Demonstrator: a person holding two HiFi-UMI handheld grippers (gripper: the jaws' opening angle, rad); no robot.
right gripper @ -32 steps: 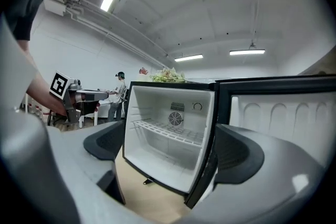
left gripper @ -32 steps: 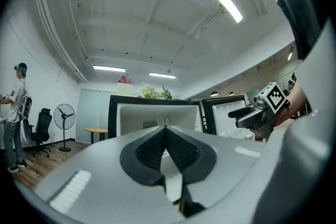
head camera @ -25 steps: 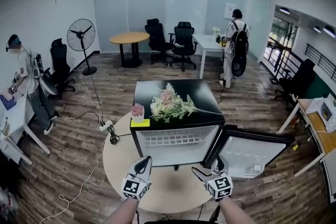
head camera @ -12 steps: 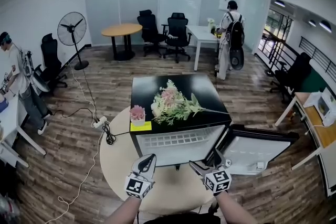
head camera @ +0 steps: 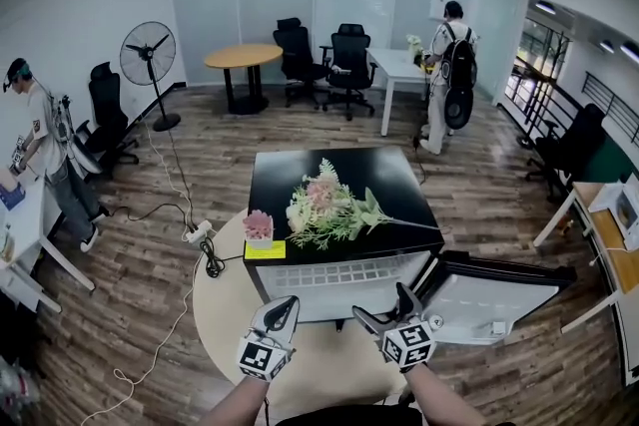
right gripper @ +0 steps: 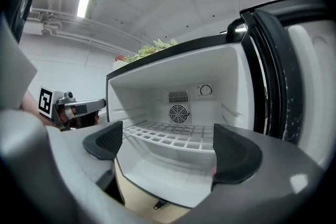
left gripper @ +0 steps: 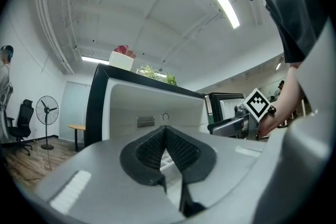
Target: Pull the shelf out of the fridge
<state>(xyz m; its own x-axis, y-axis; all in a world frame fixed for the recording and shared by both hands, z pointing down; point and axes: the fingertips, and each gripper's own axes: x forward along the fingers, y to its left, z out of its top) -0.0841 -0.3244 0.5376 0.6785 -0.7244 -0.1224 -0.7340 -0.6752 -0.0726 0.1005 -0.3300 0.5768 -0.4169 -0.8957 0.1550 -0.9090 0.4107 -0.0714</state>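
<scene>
Partly hidden behind left gripper [left gripper: 166, 131] jaws, pressed together — shelf [right gripper: 157, 134], right gripper [head camera: 384, 306] jaws apart, empty, fridge [head camera: 389, 180] open.

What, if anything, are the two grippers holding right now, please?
Nothing: the left gripper is shut with nothing between its jaws, and the right gripper is open, short of the shelf.

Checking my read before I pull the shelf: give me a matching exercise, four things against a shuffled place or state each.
Things:
1. left gripper
2. right gripper
3. shelf
4. flowers

Place or state:
A. on top of the fridge
B. jaws apart
C. inside the fridge
D. jaws together

Pairs: 1-D, 2-B, 3-C, 4-A.
</scene>
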